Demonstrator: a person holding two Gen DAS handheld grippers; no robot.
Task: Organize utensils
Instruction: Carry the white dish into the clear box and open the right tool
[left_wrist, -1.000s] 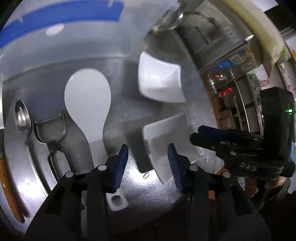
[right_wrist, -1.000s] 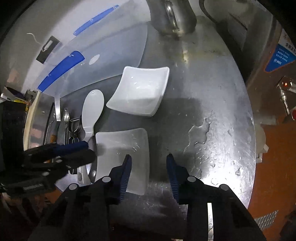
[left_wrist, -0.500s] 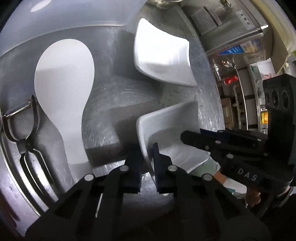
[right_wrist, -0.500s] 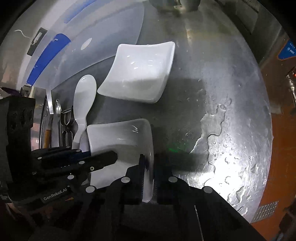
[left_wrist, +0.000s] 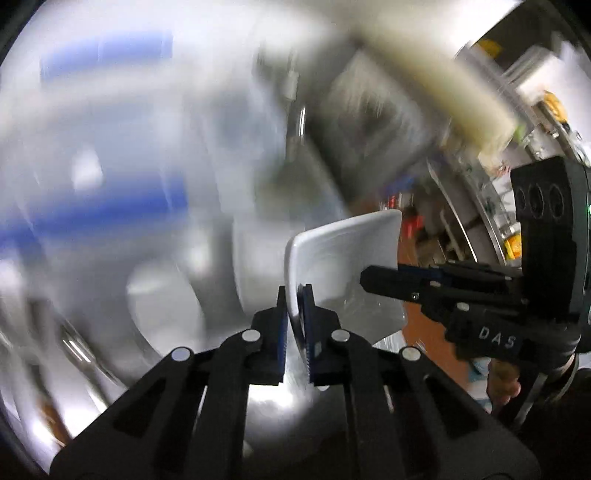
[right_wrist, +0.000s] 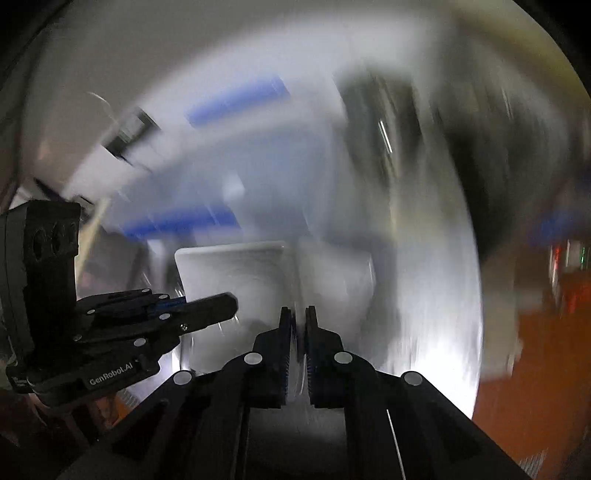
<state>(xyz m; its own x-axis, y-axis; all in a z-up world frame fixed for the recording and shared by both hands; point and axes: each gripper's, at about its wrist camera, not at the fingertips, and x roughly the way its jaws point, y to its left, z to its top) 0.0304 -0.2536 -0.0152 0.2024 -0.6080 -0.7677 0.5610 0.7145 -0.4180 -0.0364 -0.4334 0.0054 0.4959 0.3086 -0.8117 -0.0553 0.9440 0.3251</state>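
- Now the white square dish (left_wrist: 343, 258) is off the counter, held up in the air between the two grippers, tilted with its hollow side facing the left wrist camera.
- The left gripper (left_wrist: 294, 325) is nearly closed, pinching one edge of the dish; the right gripper (right_wrist: 299, 332) is likewise narrow and clamps the opposite edge, so each shows in the other's view.
- Judging by the heavy blur around the sharp dish, both hands seem to be moving together; the carry will go best if they keep the same spacing and level, since a twist between two thin-rim pinches could let the glazed edge slip.
- A steady, firm squeeze looks wiser than more force on a wet rim.
- The dish appears to hold nothing solid; a faint sheen in its hollow may be water, though I cannot be sure.
- Behind it lies the metal counter (right_wrist: 436, 332), with a smeared pale box with blue bands (left_wrist: 110, 206); its contents cannot be made out.
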